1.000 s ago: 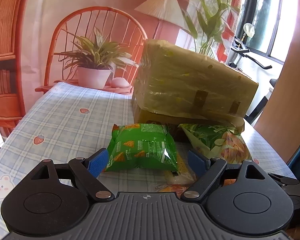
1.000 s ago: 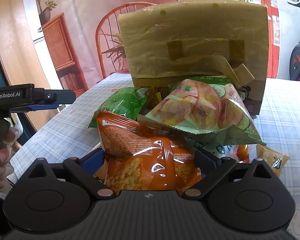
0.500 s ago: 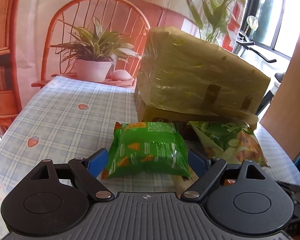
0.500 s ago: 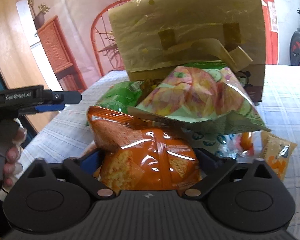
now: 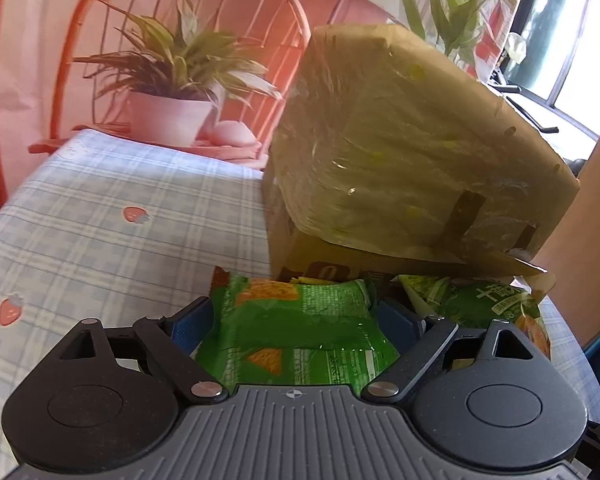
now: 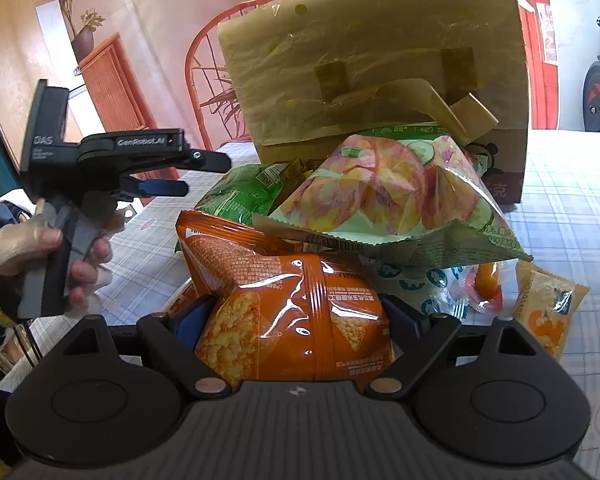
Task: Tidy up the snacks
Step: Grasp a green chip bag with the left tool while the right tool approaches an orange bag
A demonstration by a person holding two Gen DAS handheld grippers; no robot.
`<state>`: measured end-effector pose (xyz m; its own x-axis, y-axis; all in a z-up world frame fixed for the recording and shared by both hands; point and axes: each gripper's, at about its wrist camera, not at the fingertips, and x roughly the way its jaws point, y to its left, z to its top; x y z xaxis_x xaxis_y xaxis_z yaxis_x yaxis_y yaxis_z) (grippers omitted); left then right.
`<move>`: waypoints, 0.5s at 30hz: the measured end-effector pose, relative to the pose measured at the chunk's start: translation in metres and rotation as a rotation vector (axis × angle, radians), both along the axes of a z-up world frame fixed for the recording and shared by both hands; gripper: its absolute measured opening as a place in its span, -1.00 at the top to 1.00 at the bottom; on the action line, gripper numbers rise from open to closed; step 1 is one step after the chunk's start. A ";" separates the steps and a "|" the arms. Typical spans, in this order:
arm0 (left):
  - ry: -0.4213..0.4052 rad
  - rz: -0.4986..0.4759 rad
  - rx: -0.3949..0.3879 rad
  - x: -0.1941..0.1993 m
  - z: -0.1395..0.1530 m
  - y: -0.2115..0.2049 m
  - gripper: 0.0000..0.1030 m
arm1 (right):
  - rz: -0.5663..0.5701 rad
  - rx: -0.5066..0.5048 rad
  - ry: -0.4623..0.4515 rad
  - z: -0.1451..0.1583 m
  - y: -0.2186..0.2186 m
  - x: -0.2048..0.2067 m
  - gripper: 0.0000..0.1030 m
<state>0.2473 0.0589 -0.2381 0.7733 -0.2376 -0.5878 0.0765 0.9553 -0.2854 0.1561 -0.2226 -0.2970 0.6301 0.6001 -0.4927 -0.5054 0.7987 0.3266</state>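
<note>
In the left wrist view my left gripper (image 5: 296,320) has its blue pads around a green chip bag (image 5: 300,332) lying on the table, in front of a brown paper-covered box (image 5: 400,168); whether the pads press it is unclear. In the right wrist view my right gripper (image 6: 296,316) is shut on an orange snack bag (image 6: 292,320). A green-and-pink chip bag (image 6: 388,204) lies over its top. The left gripper (image 6: 148,168) shows at the left, by the green bag (image 6: 244,192).
A plaid tablecloth (image 5: 100,216) covers the table. Small snack packets (image 6: 548,316) lie at the right of the pile. A potted plant (image 5: 168,100) and an orange chair (image 5: 180,20) stand behind the table's far edge. The green-and-pink bag (image 5: 484,304) lies right of the left gripper.
The left gripper has moved forward so the green bag now sits between its fingers. The right gripper has kept hold of the orange bag and shifted slightly.
</note>
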 end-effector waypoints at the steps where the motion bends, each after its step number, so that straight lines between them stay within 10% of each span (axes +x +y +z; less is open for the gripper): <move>1: -0.002 -0.011 0.007 0.002 -0.002 -0.002 -0.78 | 0.001 0.001 0.001 0.000 0.000 0.001 -0.75; 15: 0.013 -0.060 0.069 0.011 -0.020 -0.013 -0.95 | 0.005 0.007 0.002 -0.002 0.000 0.003 -0.75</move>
<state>0.2578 0.0458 -0.2581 0.7514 -0.2417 -0.6140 0.1311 0.9666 -0.2200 0.1592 -0.2228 -0.2989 0.6257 0.6071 -0.4898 -0.5089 0.7936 0.3336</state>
